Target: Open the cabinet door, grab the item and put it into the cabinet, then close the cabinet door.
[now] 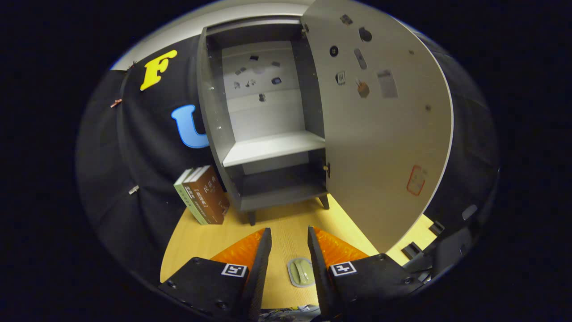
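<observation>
Your tool is open, fingers apart and gripping nothing. The item, a small pale green oval thing, lies flat on the desk between your fingers, touching neither. The cabinet stands on the desk beyond the item, upright on short legs. Its door is swung wide open on the cabinet's right, with stickers on its inner face. Inside the cabinet, one shelf splits it into an upper and a lower bay; small stickers dot the back wall above the shelf. Books stand left of the cabinet, just beside its base, tilted.
</observation>
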Motion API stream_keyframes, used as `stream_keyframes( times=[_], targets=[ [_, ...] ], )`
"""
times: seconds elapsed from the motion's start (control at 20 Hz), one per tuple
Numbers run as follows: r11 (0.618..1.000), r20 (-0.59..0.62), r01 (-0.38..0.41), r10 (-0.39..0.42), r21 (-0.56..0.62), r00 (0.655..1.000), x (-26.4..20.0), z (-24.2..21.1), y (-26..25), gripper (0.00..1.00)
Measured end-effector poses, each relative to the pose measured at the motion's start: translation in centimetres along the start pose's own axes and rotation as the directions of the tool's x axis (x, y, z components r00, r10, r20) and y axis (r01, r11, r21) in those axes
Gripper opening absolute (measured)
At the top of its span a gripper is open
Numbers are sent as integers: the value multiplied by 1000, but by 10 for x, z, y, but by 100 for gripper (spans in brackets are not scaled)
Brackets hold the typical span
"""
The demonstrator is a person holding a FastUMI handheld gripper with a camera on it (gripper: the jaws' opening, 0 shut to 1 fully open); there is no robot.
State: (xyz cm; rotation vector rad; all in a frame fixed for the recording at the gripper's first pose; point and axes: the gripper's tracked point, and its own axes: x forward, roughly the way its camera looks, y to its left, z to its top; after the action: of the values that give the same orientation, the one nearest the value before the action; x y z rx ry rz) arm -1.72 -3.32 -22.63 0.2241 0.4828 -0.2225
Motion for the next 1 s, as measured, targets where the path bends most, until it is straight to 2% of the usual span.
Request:
stream_keyframes(
  times=[0.1, 0.3, 0.55, 0.8, 0.85, 1.0],
  targets=[
    [1000, -92, 13, -15, -15, 996, 14, -31, -1, 51],
    [998, -227, -14, -2, -69, 974, 50, -80, -4, 50],
    [995, -452, -58, 14, -83, 892, 93, -154, -19, 50],
    [983, -587, -129, 31, -127, 809, 123, -214, -16, 50],
    [981, -600, -147, 44, -124, 798, 127, -221, -15, 50],
    [976, -626, -149, 17, -159, 780, 136, -232, -19, 51]
  ],
)
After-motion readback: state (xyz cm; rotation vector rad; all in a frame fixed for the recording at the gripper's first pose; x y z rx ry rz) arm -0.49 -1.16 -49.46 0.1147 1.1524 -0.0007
